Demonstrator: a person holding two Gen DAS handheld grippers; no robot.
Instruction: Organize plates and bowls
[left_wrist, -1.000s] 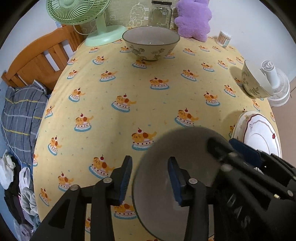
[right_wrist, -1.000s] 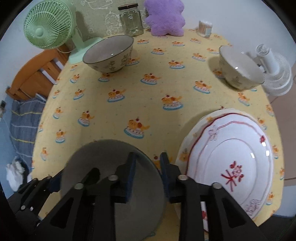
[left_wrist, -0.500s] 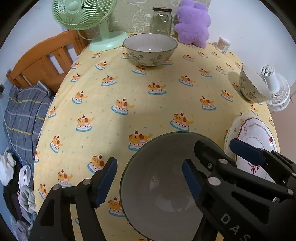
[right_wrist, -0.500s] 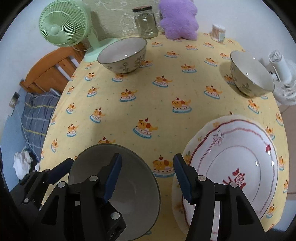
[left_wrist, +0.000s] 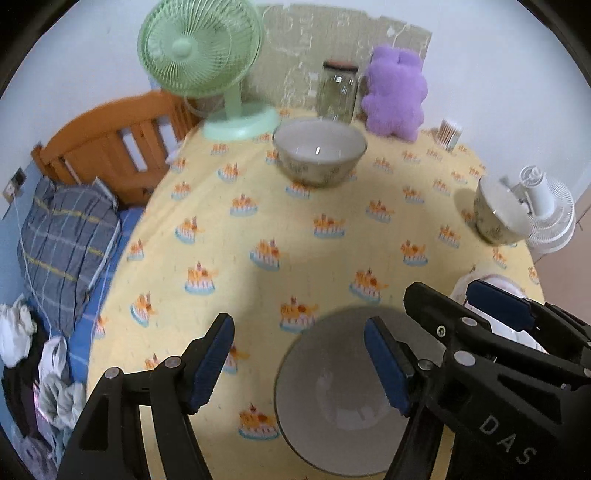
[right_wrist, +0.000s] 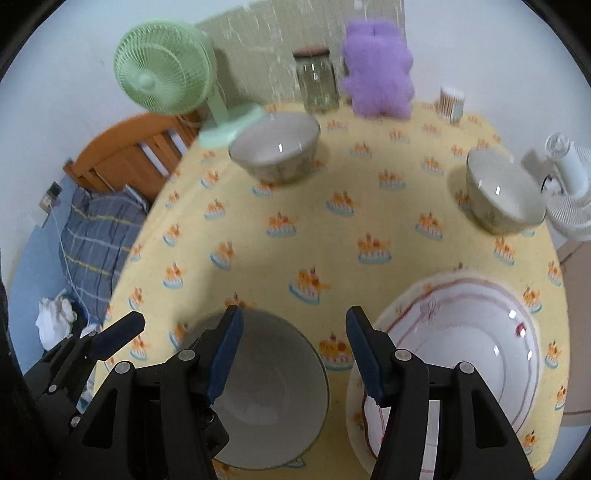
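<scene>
While both our jaws stand released and empty above the grey bowl on the tabletop, our right gripper hangs between it and the white plate alongside; our left gripper straddles the bowl's other rim.

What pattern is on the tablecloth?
Pale yellow tablecloth with repeated orange cartoon animals on cakes; right wrist view shows it best.
</scene>
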